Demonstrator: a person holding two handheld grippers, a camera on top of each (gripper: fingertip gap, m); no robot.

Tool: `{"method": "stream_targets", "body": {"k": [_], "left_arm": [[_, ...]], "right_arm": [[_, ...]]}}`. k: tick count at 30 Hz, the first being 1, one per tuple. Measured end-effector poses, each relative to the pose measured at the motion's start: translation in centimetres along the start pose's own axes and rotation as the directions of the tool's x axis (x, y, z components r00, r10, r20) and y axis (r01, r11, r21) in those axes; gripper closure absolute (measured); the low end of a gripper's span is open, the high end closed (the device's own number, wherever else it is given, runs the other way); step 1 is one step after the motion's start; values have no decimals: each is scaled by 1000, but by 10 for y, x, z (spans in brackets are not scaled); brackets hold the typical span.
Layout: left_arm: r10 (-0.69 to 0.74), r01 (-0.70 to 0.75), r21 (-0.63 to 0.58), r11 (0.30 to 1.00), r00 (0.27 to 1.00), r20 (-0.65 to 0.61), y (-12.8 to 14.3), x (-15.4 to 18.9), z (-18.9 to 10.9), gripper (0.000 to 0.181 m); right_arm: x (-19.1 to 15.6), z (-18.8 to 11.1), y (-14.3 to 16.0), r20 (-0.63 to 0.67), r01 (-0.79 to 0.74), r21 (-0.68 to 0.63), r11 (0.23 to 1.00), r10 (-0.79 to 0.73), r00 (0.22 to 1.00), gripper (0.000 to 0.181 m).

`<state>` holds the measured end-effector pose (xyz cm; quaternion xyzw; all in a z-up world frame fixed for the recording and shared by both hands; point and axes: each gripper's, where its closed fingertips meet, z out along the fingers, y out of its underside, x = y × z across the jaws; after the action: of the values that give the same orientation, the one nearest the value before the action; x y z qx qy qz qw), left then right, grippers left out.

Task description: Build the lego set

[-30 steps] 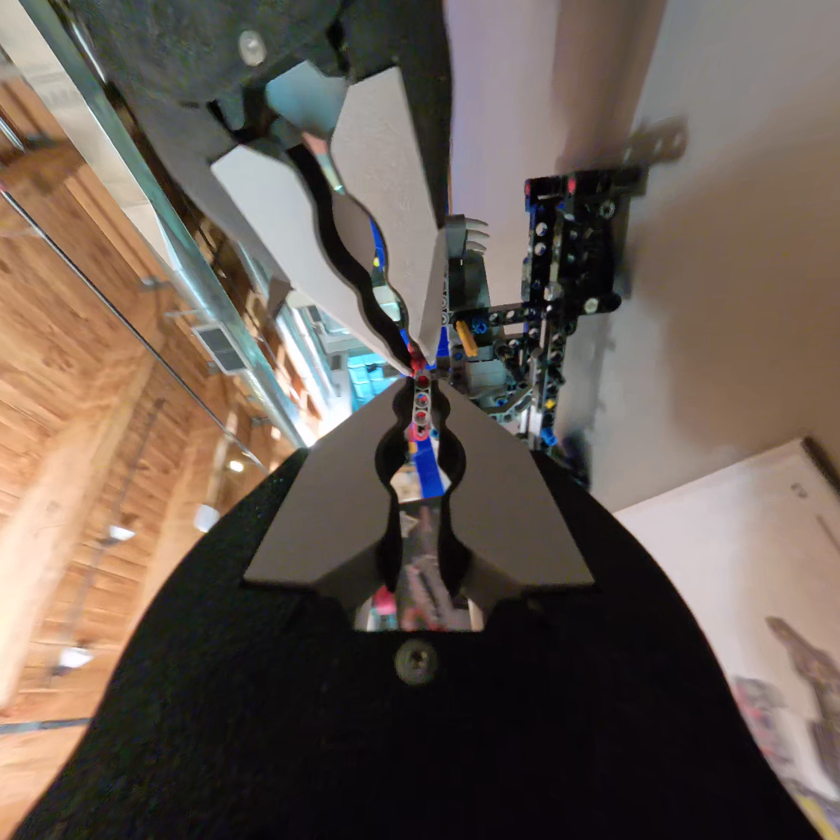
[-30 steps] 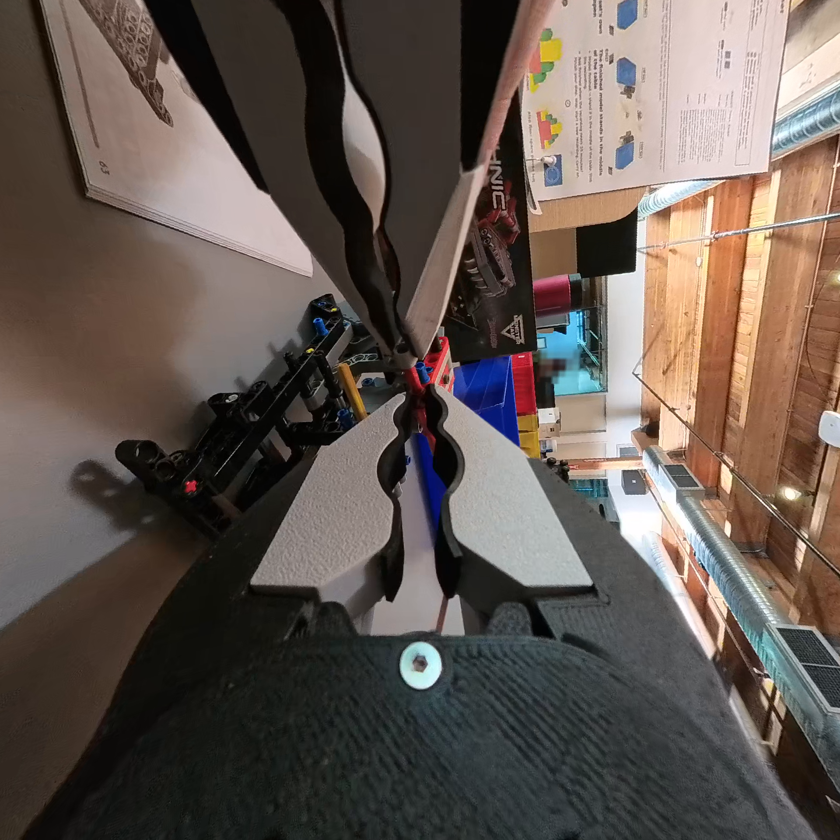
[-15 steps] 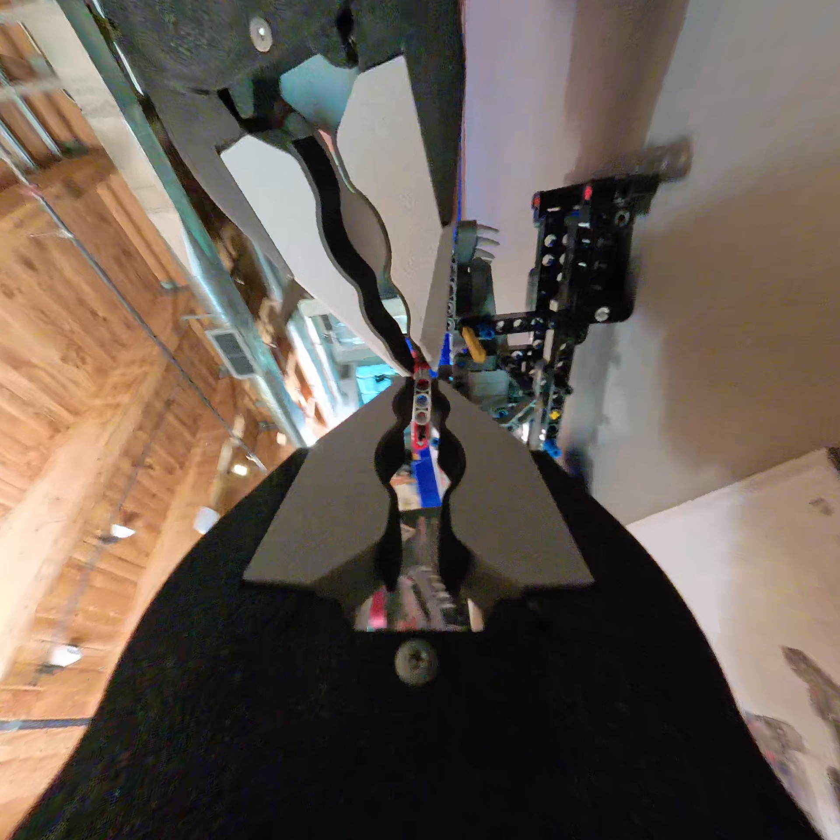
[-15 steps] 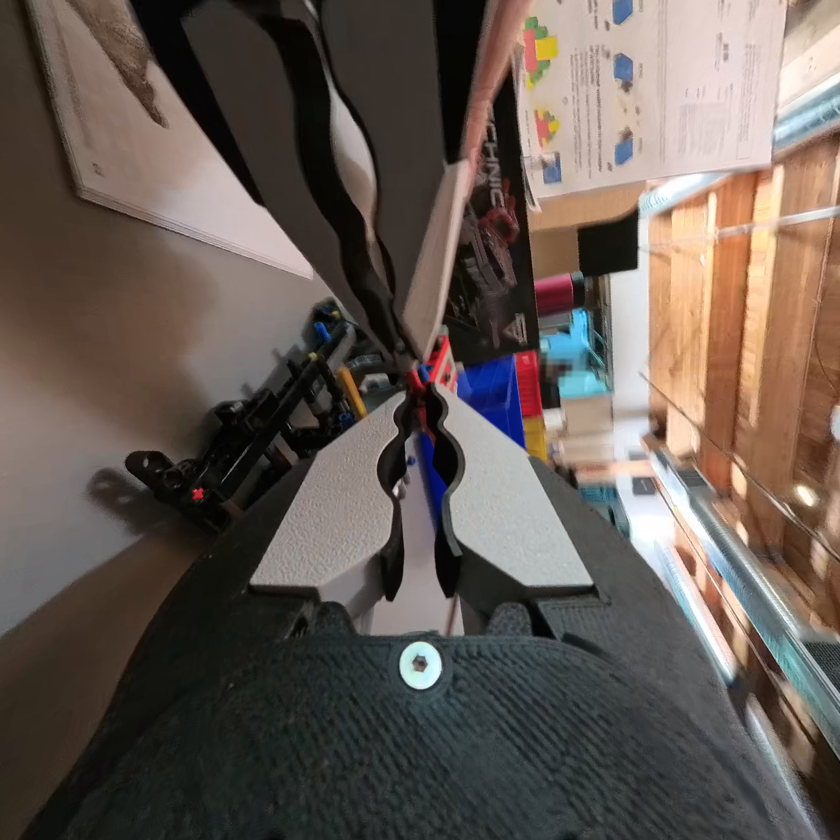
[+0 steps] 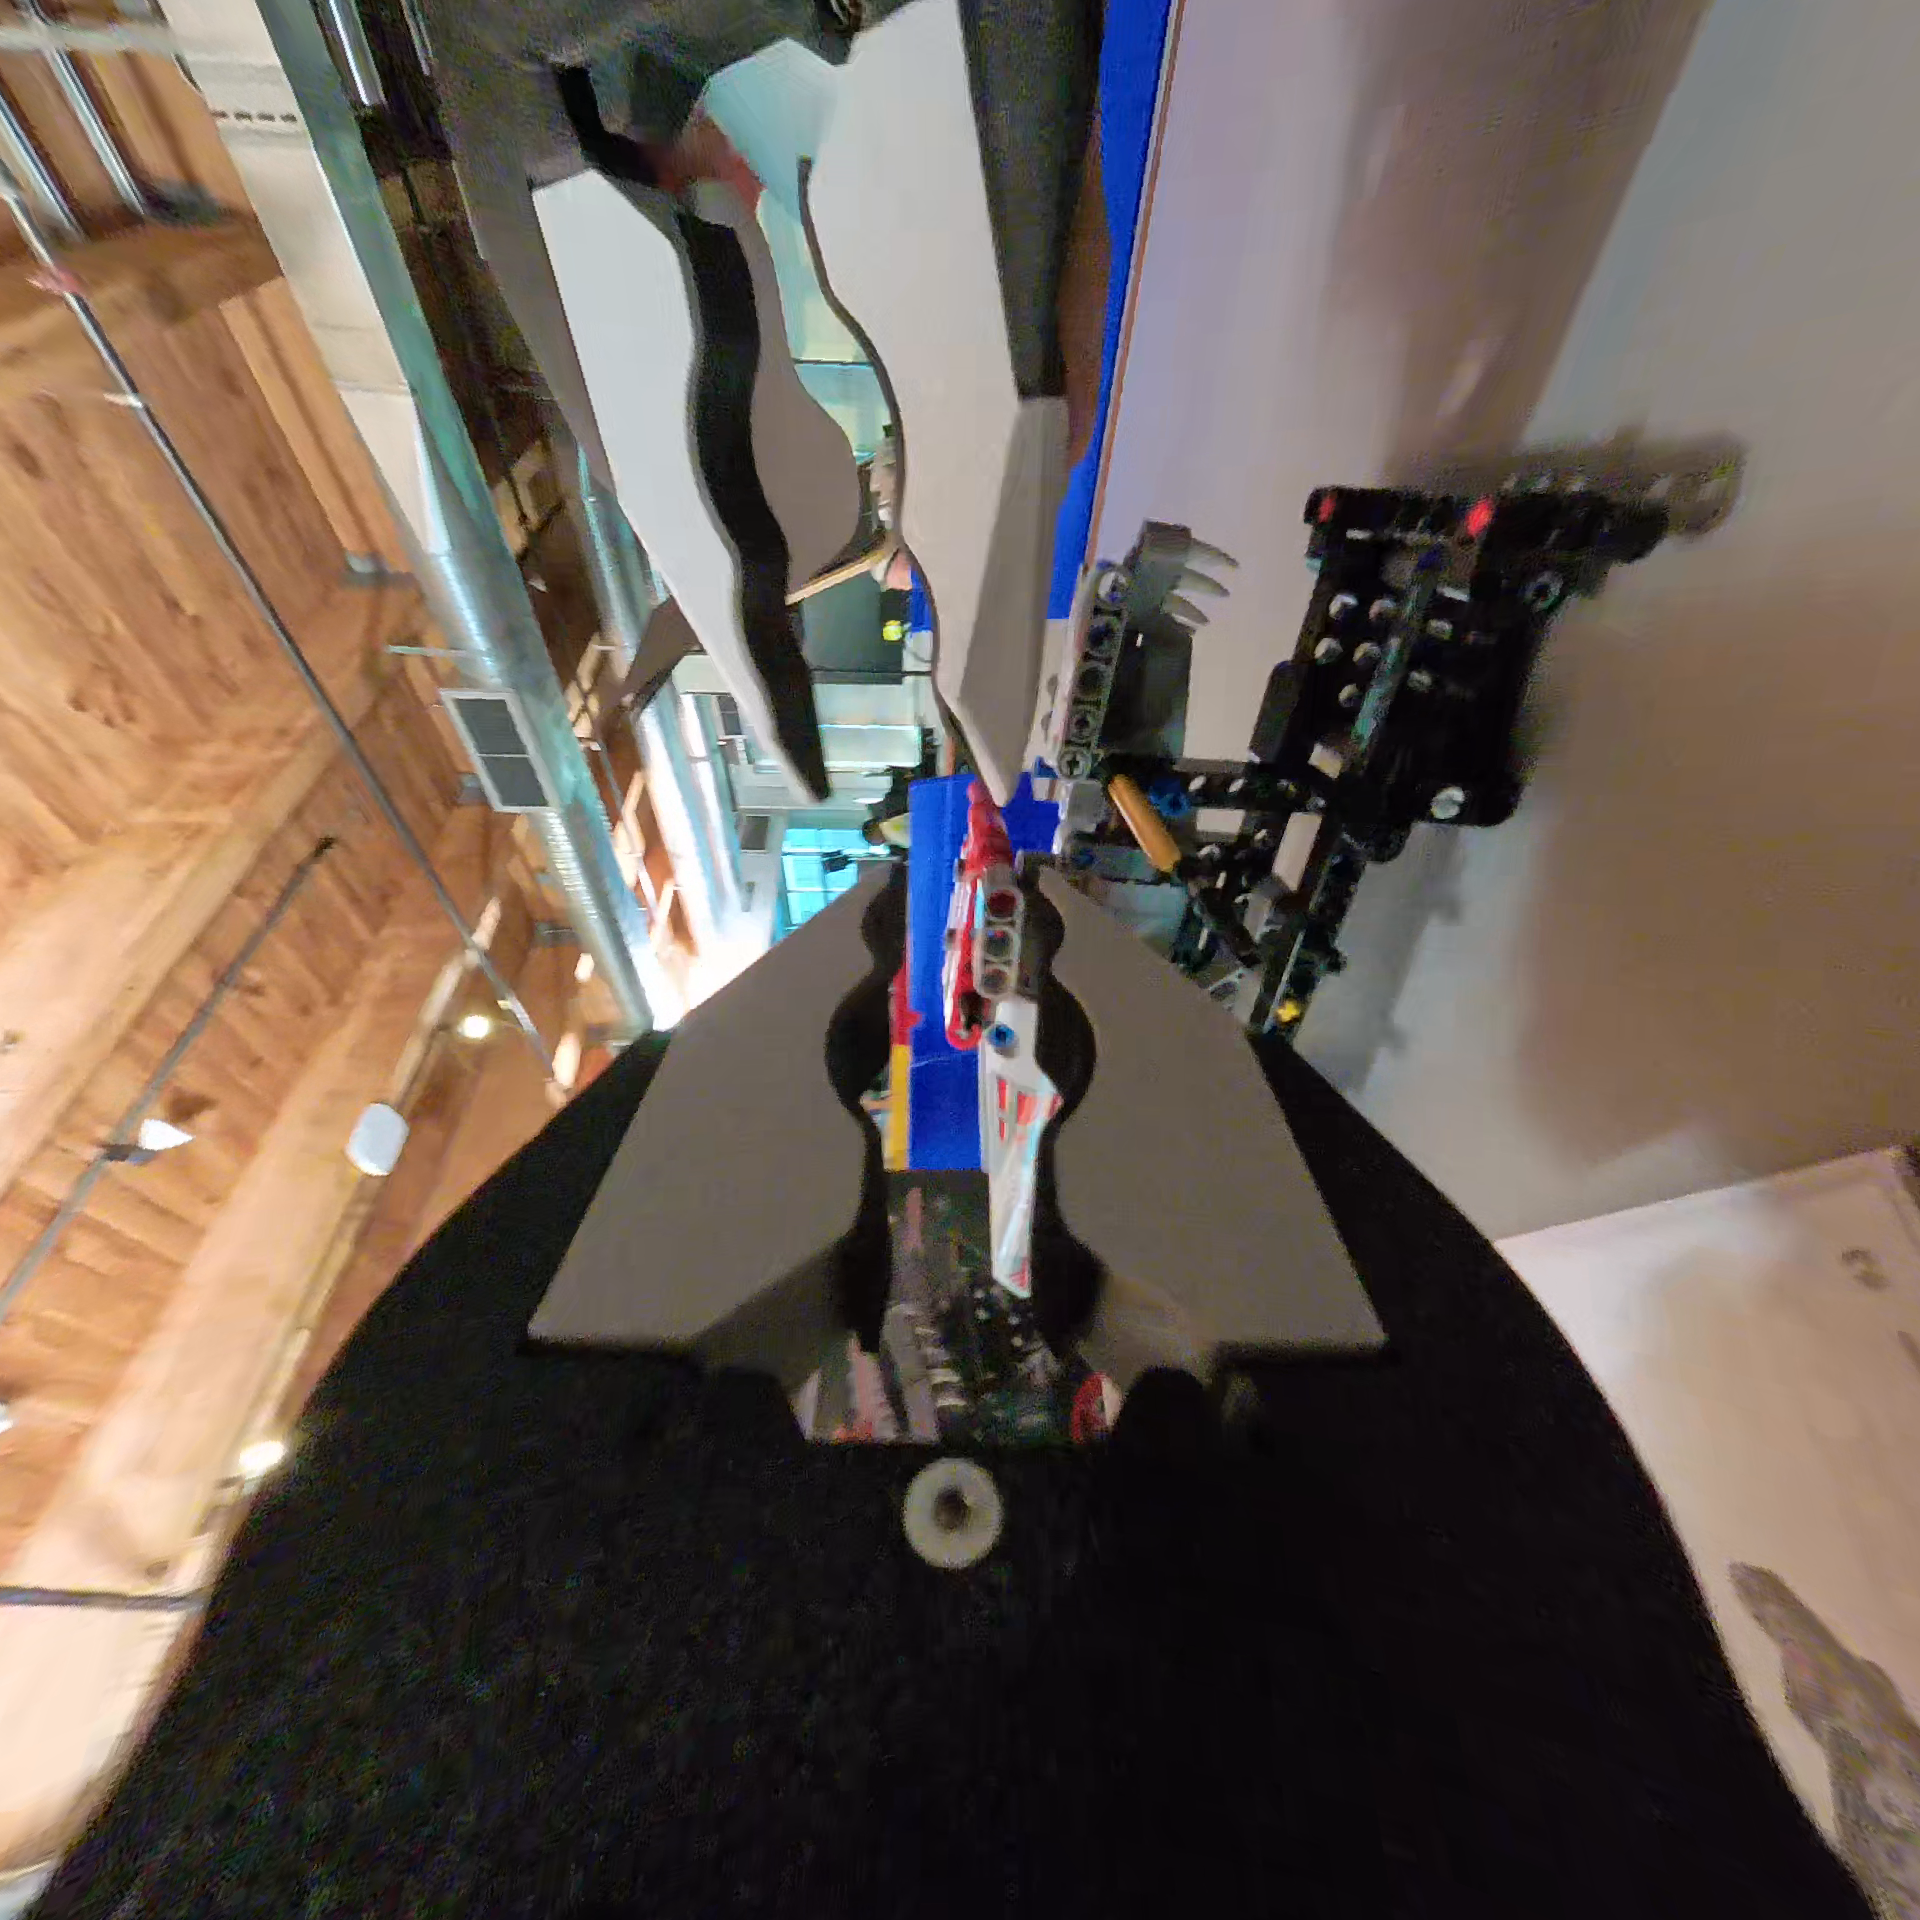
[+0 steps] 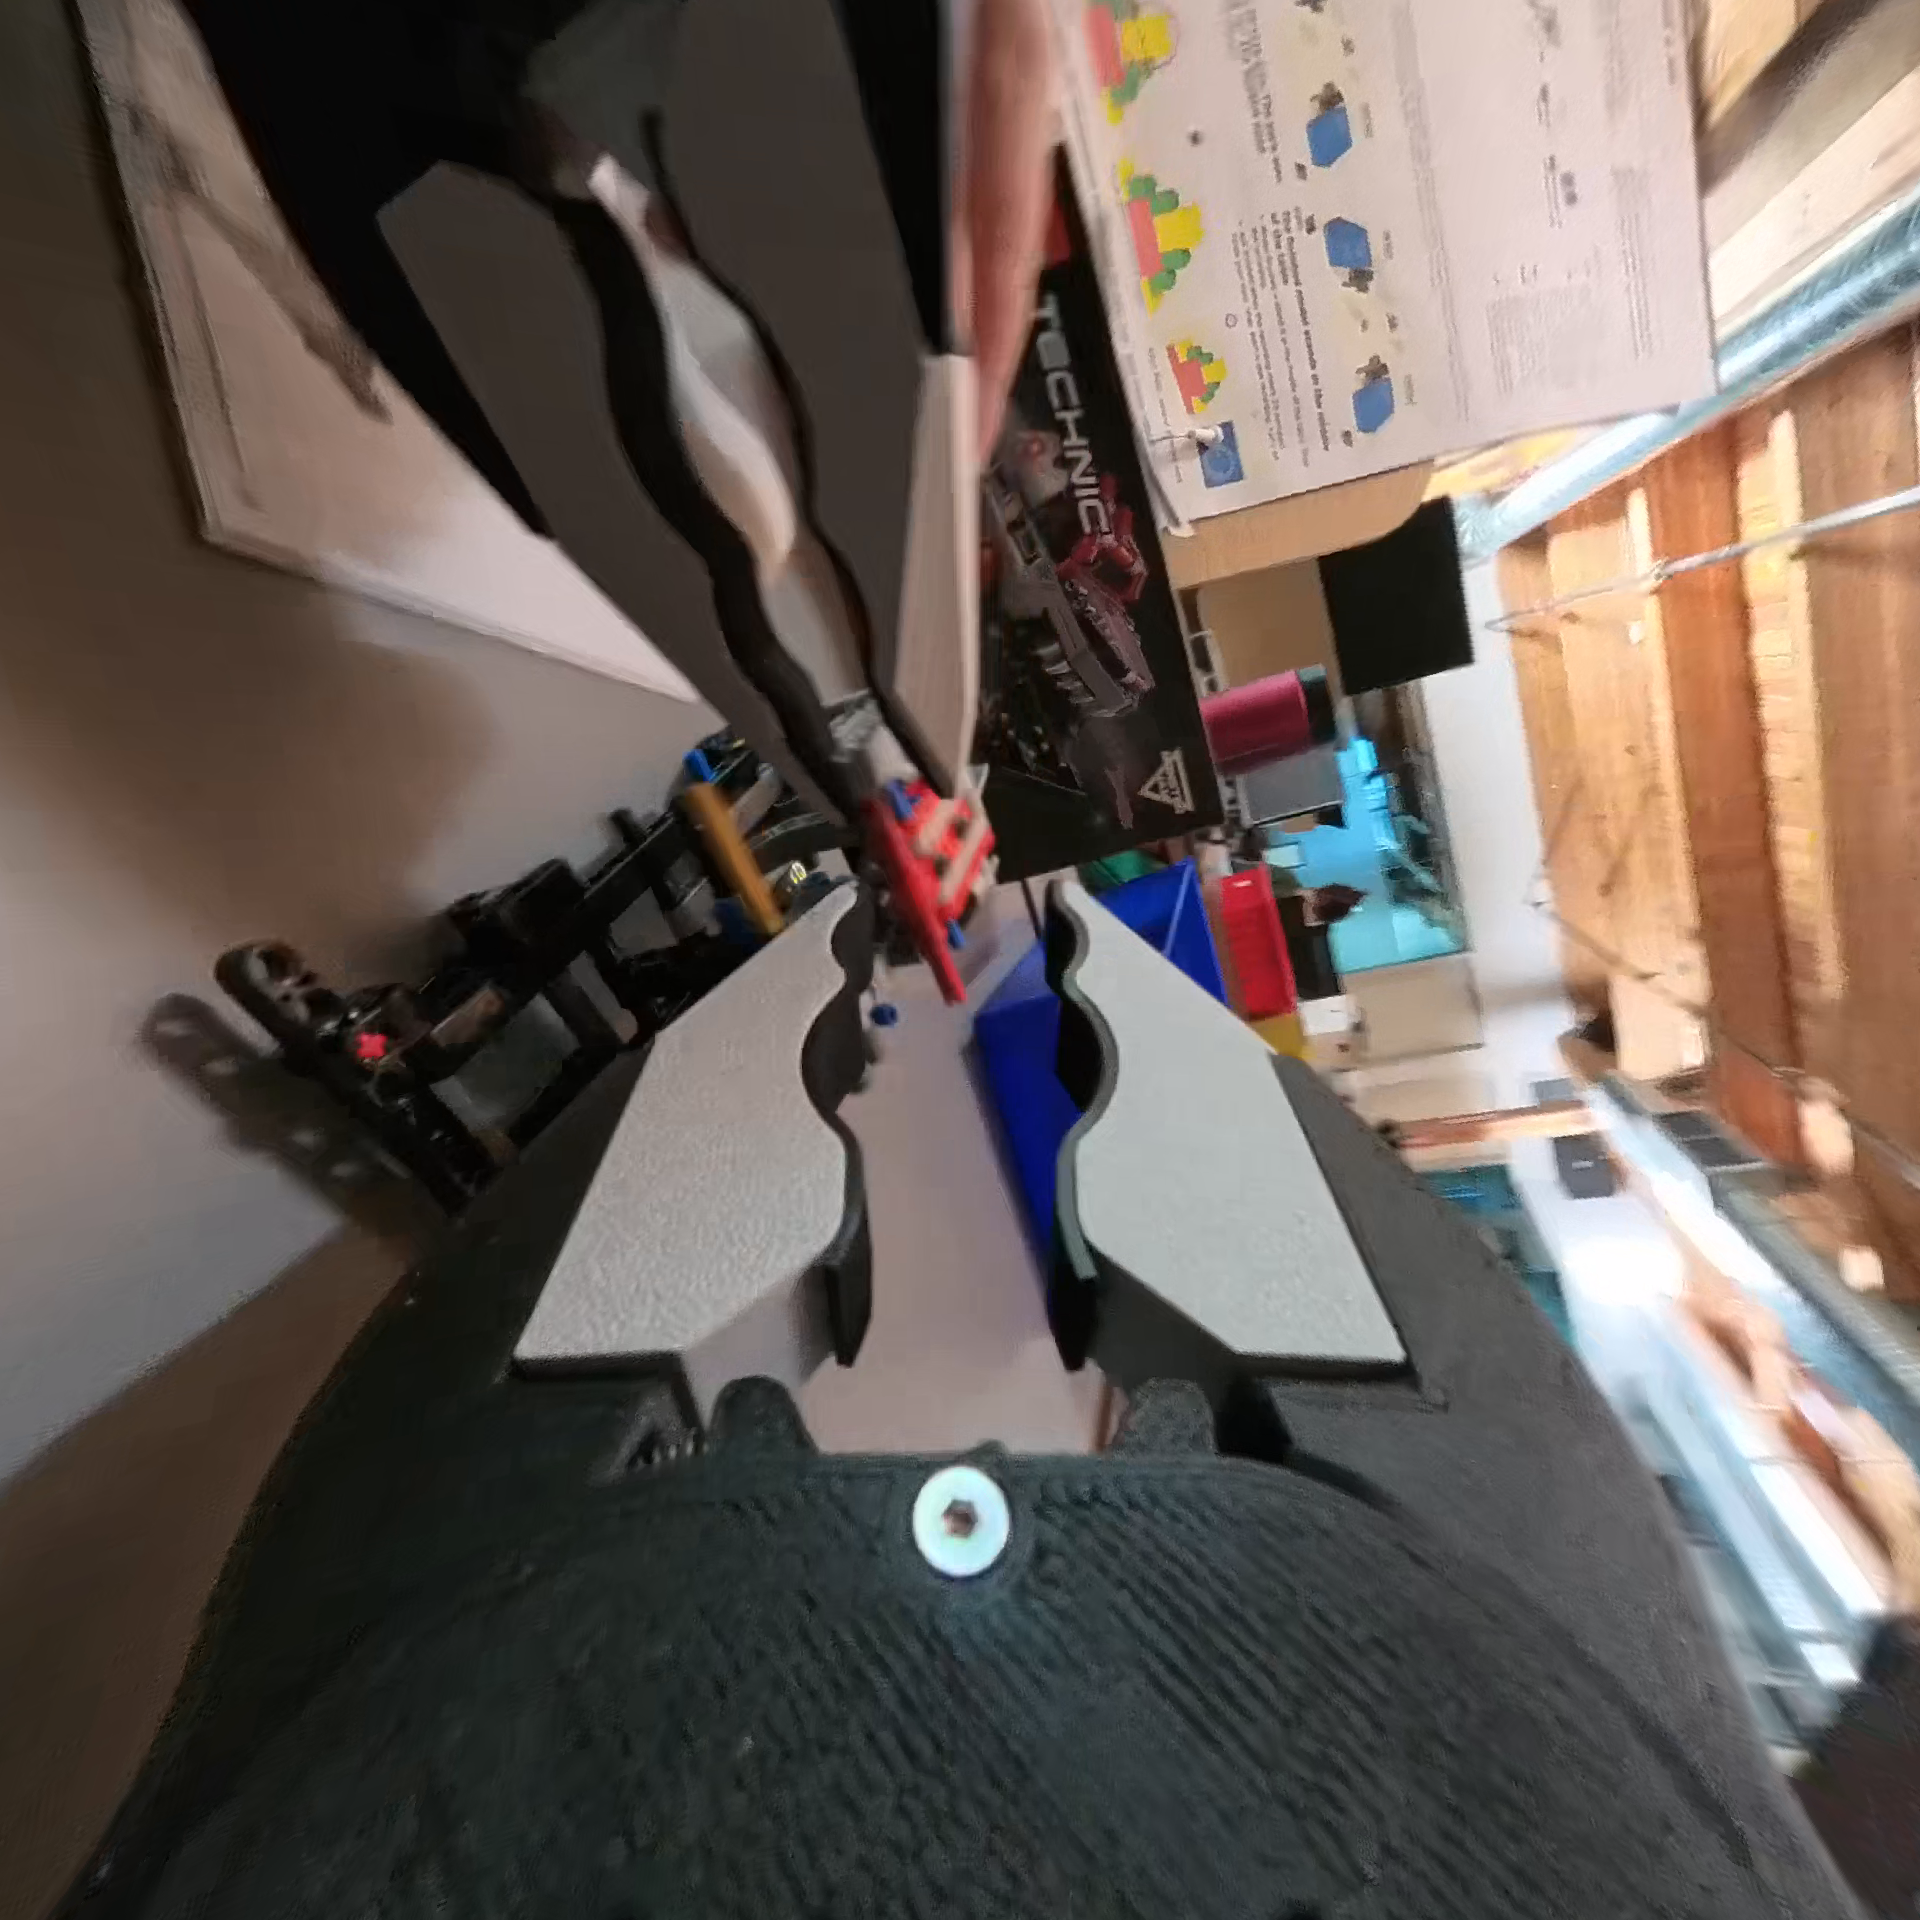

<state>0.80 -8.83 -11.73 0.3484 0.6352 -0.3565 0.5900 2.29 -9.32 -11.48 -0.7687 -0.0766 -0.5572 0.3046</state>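
Fingers [image 6: 727, 1122] of the right gripper [image 6: 951, 914] are spread wide with nothing in them. Fingers [image 5: 1164, 1091] of the left gripper [image 5: 966, 894] sit on each side of the small red and white piece [image 5: 987, 935], in the middle of the left wrist view. I cannot tell if they squeeze it tight, as a bit of blue shows beside it.

The black lego model [image 5: 1392, 665] lies on the grey table [image 5: 1714, 831], at the upper right of that view, near the piece but not touching it.

I think the piece now has to go onto the model. To do it well, keep a firm pinch, turn the piece so its holes line up with the pins, and push slowly. The free gripper could hold the model so it does not slide.
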Motion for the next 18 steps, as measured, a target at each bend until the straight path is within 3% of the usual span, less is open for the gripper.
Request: {"method": "stream_targets", "body": {"k": [2,5,8,11,15,18], "left_arm": [[-81,81,27,996,997,-19,0,-3,1,156],[-135,136,29,990,989,-54,3,1,4,152],[-175,181,47,982,979,-104,2,5,2,147],[-277,293,63,954,942,-191,4,4,-5,142],[-374,401,47,915,885,-279,14,0,-11,140],[-450,483,8,876,821,-352,23,2,-15,136]], "right_arm": [[9,-8,-5,42,-204,58,977,201,979,136],[18,-10,-7,129,-544,71,836,533,836,106],[10,-6,-3,214,-727,4,686,710,671,104],[-2,2,5,211,-799,-80,596,793,571,102],[-11,6,-2,225,-828,-111,549,826,517,100],[-13,8,-2,189,-824,-113,555,826,531,102]]}}
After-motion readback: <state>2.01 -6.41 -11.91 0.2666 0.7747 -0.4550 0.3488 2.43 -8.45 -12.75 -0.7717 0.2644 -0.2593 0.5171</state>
